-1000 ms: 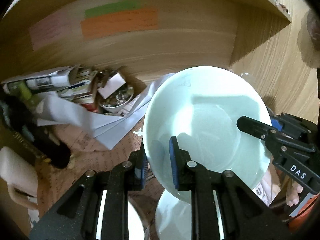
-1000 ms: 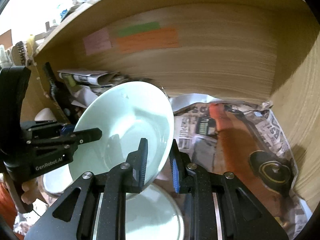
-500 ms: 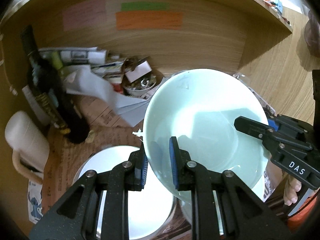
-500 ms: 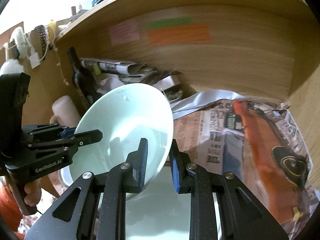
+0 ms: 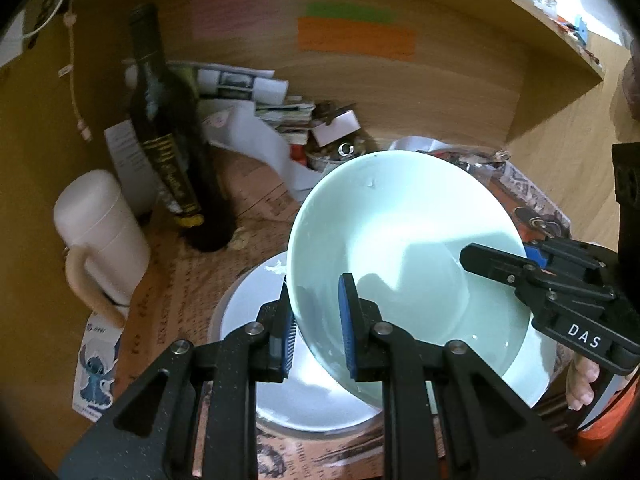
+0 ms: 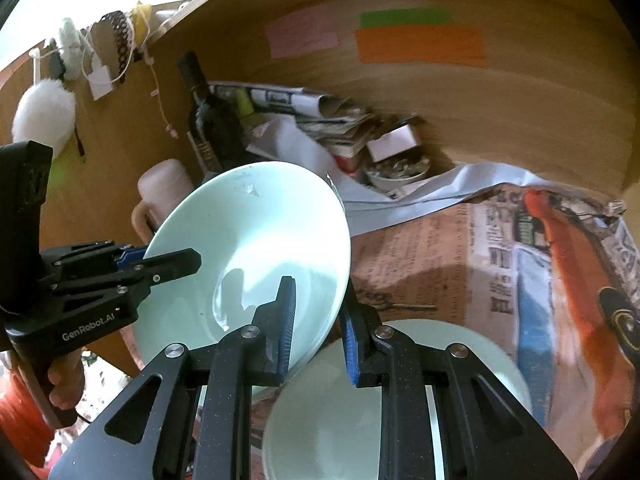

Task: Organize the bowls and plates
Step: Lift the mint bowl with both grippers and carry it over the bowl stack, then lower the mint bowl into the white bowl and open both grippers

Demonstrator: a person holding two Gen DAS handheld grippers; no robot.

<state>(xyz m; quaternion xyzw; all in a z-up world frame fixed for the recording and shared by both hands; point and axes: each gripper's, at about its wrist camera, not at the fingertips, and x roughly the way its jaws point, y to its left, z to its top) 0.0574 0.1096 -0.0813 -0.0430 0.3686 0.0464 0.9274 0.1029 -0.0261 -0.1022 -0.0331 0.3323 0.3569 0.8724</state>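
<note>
A pale green bowl (image 5: 404,248) is held in the air by both grippers. My left gripper (image 5: 316,316) is shut on its near left rim. My right gripper (image 6: 318,320) is shut on the opposite rim of the same bowl (image 6: 248,248). Each gripper shows in the other's view, the right one in the left wrist view (image 5: 560,292) and the left one in the right wrist view (image 6: 104,276). Under the bowl a white plate (image 5: 256,320) lies on the newspaper. In the right wrist view another pale dish (image 6: 328,412) lies below the fingers.
A dark wine bottle (image 5: 168,136) and a white lidded mug (image 5: 100,236) stand at the left. Rolled papers and a small cluttered dish (image 5: 336,148) lie against the wooden back wall (image 5: 460,92). Newspaper (image 6: 520,256) covers the shelf floor.
Both grippers have pulled back and up with the bowl still held. The bottle, the mug and the plate below have come into view.
</note>
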